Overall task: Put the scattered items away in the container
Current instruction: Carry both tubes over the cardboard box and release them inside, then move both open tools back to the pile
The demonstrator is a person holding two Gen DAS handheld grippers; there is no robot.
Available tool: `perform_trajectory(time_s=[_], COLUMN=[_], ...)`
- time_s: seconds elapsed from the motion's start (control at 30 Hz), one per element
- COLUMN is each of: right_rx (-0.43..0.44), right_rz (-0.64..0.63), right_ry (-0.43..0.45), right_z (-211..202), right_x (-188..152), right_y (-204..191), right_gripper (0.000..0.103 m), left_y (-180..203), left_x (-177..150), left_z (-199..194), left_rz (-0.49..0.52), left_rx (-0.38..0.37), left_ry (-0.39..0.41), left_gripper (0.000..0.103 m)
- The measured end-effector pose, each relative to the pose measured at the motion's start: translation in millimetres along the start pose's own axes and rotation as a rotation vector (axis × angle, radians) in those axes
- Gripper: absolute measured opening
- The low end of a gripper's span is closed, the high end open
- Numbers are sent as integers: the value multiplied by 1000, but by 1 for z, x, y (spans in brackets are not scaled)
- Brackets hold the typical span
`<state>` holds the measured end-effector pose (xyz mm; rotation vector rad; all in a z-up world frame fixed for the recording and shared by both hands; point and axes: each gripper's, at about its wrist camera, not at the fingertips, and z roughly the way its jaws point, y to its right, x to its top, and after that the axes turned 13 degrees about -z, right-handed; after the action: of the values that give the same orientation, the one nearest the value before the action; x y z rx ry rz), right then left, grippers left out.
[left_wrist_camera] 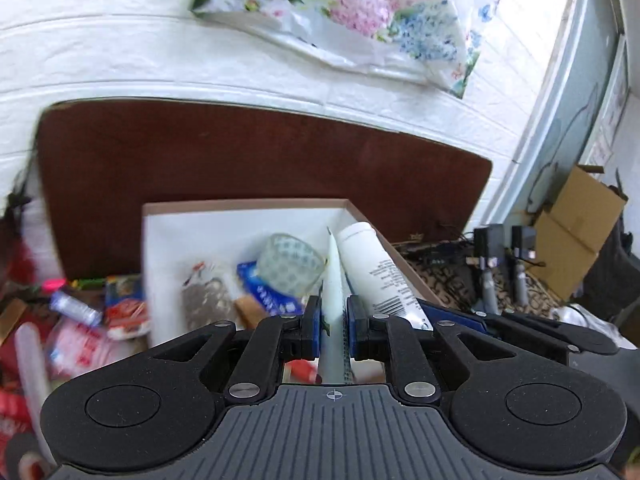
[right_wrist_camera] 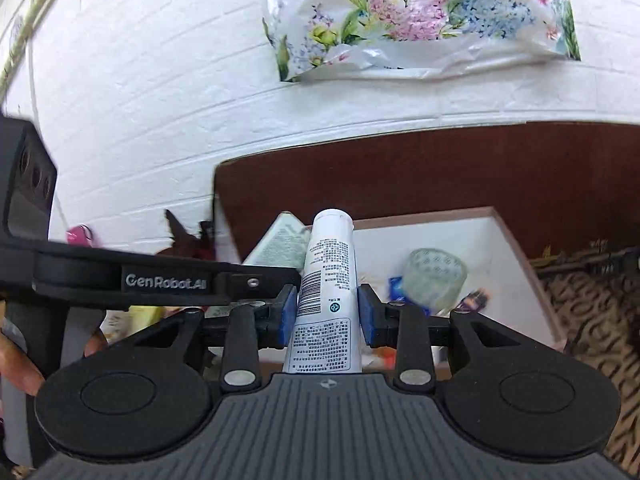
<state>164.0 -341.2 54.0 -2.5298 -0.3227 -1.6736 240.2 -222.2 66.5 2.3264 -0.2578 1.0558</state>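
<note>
Ahead of both grippers rises a white wall point(left_wrist_camera: 120, 40) of embossed brick-pattern panels, brightly and evenly lit. High on it, above and ahead, hangs a crumpled plastic sheet point(right_wrist_camera: 420, 16) printed with pink, blue and green flowers. Below the wall spreads a dark reddish-brown tabletop point(left_wrist_camera: 240, 152) with a rounded corner on its far right. To the right of the left gripper stands a pale grey-blue door frame point(left_wrist_camera: 560, 128), and beyond it an open cardboard box point(left_wrist_camera: 576, 232) sits low down. Right of the right gripper lies a brown-and-tan patterned cloth point(right_wrist_camera: 592, 312).
</note>
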Motion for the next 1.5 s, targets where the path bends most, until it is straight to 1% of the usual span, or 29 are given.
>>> perform_trajectory(time_s=[0.07,0.1,0.17,0.23,0.3,0.33,0.37,0.4,0.43,0.47,0.5,0.53,0.57,0.6,0.63,0.7,0.73,0.77,0.83,0.9,0.93,1.03,1.13,1.23,1.33,1.37,1.43,1.5], right_rx=[-52,-63,-71,-78,-90,-96,-97,-94,-96,-105,-118,-128,-135,-145,-156,-162,-171,-183,-179,-179,-182,-189,-180,-171,-152,-142,-122,-93], right_rz=[-61,-61,-15,6,-4,-13,-18,-16,-14,-11,-7,-3,3,10,17,34,49,61,60,47,37,9,6,4,-12,-19,-33,-44], right_ry=[-18,-33,-70,-94,-112,-122,-132,-144,-158,-171,-182,-193,-202,-202,-197,-192,-188,-173,-142,-134,-131,-122,-108,-88,-51,-37,-15,2], right_z=[20,29,49,66,76,81,85,89,92,97,100,102,103,103,101,97,94,91,83,79,77,68,56,39,18,10,-5,-19], right_x=[2,0,-5,-9,-15,-17,-19,-22,-25,-27,-29,-31,-33,-36,-38,-42,-44,-46,-47,-46,-44,-41,-39,-36,-41,-44,-51,-63], right_y=[9,19,41,59,70,73,77,81,84,88,90,93,96,98,101,105,106,107,104,100,97,89,82,70,51,43,26,6], right_gripper=[37,37,37,37,34,29,22,19,7,5,5,5,6,6,7,24,53,74,75,80,84,87,93,97,100,101,102,102], left_y=[1,-1,-5,-8,-9,-11,-12,-14,-14,-14,-14,-15,-18,-21,-26,-32,-34,-33,-31,-29,-29,-32,-32,-35,-41,-44,-47,-55], left_x=[5,7,12,14,15,14,13,12,12,11,10,8,6,6,6,8,9,10,10,8,6,3,-3,-20,-47,-57,-79,-100], left_z=[29,43,70,91,109,118,125,132,139,145,149,150,150,149,147,141,139,138,133,126,123,113,94,59,16,2,-27,-52], left_rz=[-18,-47,-88,-100,-97,-98,-105,-113,-118,-117,-113,-116,-136,-166,-206,-265,-273,-271,-247,-229,-228,-233,-245,-279,-286,-279,-215,-201], left_rx=[-4,-11,-19,-14,-10,-9,-8,-7,-5,0,3,16,41,55,48,10,4,10,31,47,50,51,51,48,50,48,65,102], left_ry=[-32,-57,-97,-119,-136,-148,-156,-166,-175,-183,-188,-184,-170,-160,-153,-147,-154,-158,-146,-130,-127,-136,-137,-79,5,35,116,145], left_gripper=[11,10,10,9,9,9,9,9,10,15,36,54,67,98,103,103,103,103,103,103,103,103,103,103,103,103,103,103])
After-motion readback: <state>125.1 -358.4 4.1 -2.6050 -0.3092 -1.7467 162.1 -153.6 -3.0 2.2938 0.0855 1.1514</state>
